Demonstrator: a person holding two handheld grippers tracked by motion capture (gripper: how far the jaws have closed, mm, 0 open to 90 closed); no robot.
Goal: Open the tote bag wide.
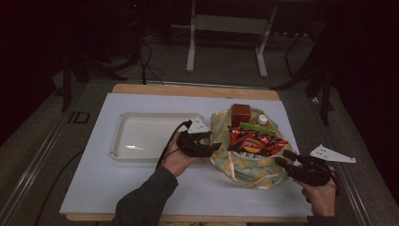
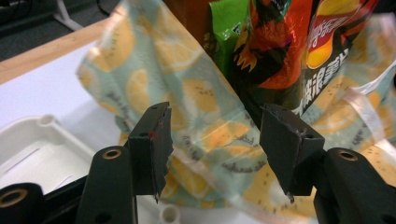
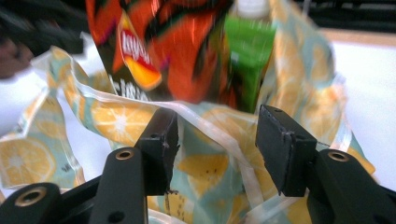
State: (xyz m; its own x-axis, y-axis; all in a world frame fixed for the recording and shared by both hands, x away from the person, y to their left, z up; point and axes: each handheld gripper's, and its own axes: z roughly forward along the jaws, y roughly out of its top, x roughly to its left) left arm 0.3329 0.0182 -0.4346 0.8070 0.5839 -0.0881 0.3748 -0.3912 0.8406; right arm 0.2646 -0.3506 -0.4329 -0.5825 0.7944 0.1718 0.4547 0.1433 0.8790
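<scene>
open hand-held gripper (image 3: 215, 149) faces lemon-print bag (image 3: 210, 168), chips packet (image 3: 163, 46).

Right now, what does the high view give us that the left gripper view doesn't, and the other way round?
High view alone: the right gripper at the bag's right edge, the brown box, the white bottle cap, and the whole white plastic tray. Left gripper view alone: the clear plastic strip along the bag's edge, and the left gripper with jaws apart, pads off the cloth. Both share: the lemon-print cloth bag, the red-orange chip packet, the green packet.
</scene>
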